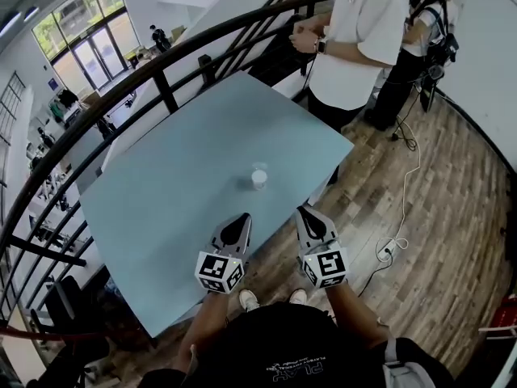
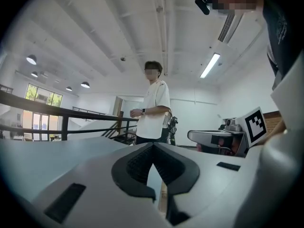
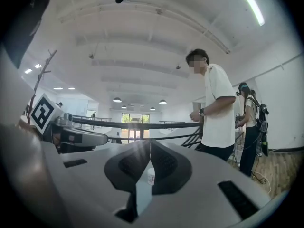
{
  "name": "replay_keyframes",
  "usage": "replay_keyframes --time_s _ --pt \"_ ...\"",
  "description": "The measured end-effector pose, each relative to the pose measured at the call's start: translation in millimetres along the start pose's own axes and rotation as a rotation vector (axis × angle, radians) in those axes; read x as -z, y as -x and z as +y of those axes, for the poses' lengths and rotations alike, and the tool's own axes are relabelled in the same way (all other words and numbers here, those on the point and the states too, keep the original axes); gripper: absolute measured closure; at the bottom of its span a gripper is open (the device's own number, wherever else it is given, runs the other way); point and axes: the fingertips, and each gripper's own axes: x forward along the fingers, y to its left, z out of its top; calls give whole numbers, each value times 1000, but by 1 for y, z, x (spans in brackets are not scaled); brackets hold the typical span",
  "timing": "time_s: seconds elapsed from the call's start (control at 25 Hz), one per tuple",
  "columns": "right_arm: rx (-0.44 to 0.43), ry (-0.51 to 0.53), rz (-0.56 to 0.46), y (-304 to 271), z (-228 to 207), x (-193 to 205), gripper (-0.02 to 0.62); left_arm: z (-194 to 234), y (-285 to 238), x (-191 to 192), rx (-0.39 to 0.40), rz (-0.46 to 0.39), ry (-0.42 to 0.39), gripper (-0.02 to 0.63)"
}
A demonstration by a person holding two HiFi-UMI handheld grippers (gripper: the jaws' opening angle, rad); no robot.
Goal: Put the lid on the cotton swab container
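Observation:
A small white round cotton swab container [image 1: 258, 177] stands upright near the middle of the pale blue table [image 1: 170, 184]; its top looks paler, and I cannot tell whether a lid sits on it. My left gripper [image 1: 244, 217] hangs over the table's near edge, short of the container, shut and empty. My right gripper [image 1: 304, 210] is beside it, just off the table's near corner, also shut with nothing held. In the right gripper view the container [image 3: 150, 175] shows small behind the closed tips of the right gripper [image 3: 147, 143]. In the left gripper view, only table surface lies beyond the left gripper [image 2: 152, 145].
A person in a white shirt [image 1: 355, 39] stands at the table's far right corner, another person with gear [image 1: 424, 39] behind. A dark curved railing [image 1: 161, 63] runs along the far side. A cable and power strip [image 1: 388, 249] lie on the wood floor at right.

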Motion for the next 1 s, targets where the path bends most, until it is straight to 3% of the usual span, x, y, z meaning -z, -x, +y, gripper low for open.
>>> replay_keyframes --time_s 0.76,1.0 --pt "-41 -14 122 -34 78 22 575 55 48 16 31 31 25 595" --pt "-28 -41 130 -39 78 30 575 69 49 21 16 31 36 595"
